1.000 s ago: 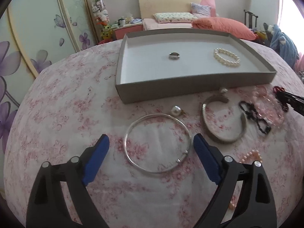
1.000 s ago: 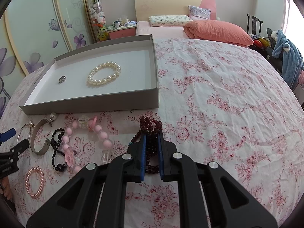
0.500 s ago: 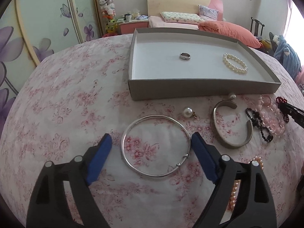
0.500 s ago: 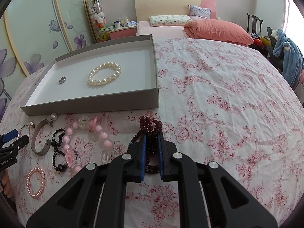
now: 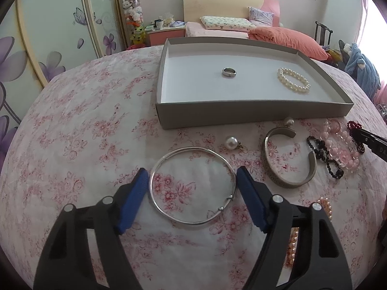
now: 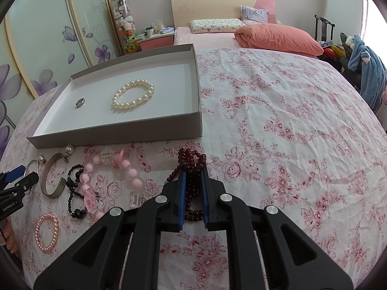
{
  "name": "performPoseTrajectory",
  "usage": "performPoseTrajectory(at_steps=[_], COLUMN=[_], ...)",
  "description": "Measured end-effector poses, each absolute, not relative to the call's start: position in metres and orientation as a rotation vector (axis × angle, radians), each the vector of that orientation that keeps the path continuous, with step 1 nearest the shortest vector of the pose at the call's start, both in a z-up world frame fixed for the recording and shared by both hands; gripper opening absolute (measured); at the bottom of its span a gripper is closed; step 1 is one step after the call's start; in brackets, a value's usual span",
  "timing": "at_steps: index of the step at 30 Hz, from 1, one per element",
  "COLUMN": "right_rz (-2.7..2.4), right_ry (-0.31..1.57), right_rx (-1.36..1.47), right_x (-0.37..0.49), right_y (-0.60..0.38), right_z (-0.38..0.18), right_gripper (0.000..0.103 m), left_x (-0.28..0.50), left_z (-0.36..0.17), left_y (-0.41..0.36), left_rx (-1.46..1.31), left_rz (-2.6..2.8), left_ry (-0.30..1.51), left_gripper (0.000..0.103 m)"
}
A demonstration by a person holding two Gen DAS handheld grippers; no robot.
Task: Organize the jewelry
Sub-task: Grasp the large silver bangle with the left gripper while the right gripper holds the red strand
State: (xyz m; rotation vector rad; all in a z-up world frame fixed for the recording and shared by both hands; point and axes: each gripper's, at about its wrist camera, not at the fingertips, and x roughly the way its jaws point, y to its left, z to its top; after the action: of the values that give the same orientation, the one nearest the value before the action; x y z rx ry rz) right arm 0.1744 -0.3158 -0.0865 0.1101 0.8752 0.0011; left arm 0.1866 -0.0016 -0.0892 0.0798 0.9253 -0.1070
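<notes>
A thin silver bangle (image 5: 196,148) lies flat on the flowered bedspread. My left gripper (image 5: 192,176) straddles it, jaws closing, and the blue pads sit just outside its rim without pressing. My right gripper (image 6: 193,172) is shut on a dark red bead bracelet (image 6: 191,155) that rests on the spread. The grey tray (image 5: 241,113) holds a metal ring (image 5: 229,72) and a white pearl bracelet (image 5: 298,90). In the right wrist view the tray (image 6: 121,133) stands at the upper left.
Right of the bangle lie a pearl earring (image 5: 231,142), a wide silver cuff (image 5: 290,183), a black bead bracelet (image 5: 324,154) and a pink bead bracelet (image 5: 338,145). A small pink pearl bracelet (image 6: 36,232) lies nearer. Pillows sit beyond the tray.
The left jaws have narrowed from wide apart to close beside the bangle's rim. The right gripper and the red beads have not moved.
</notes>
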Motion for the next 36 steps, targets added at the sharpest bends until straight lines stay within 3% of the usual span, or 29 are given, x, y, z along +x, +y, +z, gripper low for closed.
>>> performPoseTrajectory(at_steps=[36], right_rz=[0.009], right_ry=[0.87], right_rx=[0.13], right_x=[0.1738], right_y=[-0.319], right_z=[-0.086], right_gripper=[0.009], left_x=[0.1862], left_z=[-0.0888], left_y=[0.0003], left_rx=[0.068], left_rz=[-0.108], left_ry=[0.922], left_gripper=[0.072])
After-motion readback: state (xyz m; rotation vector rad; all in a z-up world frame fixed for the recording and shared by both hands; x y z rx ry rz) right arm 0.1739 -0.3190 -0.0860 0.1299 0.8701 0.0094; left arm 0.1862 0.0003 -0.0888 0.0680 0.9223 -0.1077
